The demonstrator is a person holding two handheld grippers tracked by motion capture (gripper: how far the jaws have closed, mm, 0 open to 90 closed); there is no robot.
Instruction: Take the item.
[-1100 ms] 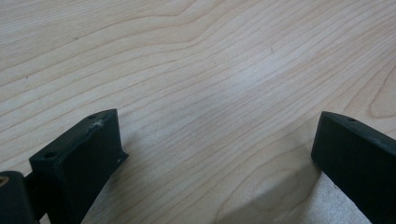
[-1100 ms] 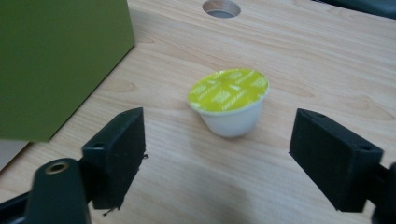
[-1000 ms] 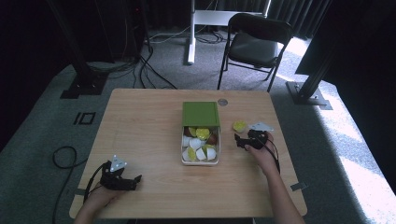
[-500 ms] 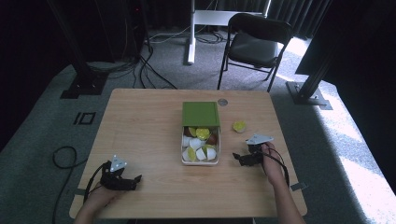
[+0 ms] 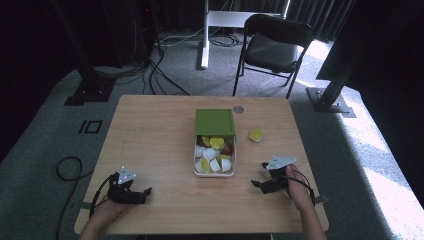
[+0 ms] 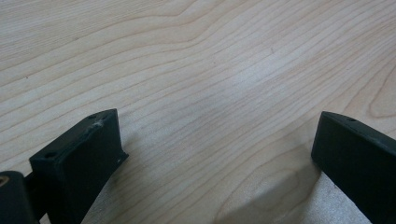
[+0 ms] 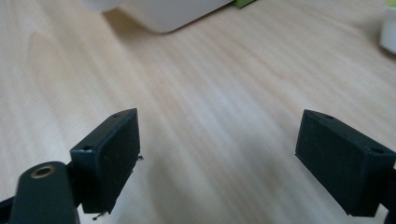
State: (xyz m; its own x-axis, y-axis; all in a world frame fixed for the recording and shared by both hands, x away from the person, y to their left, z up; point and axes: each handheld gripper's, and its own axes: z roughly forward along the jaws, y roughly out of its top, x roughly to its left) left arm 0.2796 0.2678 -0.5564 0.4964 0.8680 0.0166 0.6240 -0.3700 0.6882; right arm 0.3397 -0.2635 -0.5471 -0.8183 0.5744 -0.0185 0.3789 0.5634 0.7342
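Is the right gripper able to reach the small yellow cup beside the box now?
Probably yes: the right gripper is open, and bare table lies between it and the yellow cup.

From the high view we see the bench [image 5: 160, 130] evenly lit while the room behind it lies in deep shadow, and daylight falls in bright patches on the floor [image 5: 385, 165] at the right. In both gripper views the wood is bright, with soft shadows under the jaws. In the right gripper view we find the white container [image 7: 163, 11] at the top edge out of focus.
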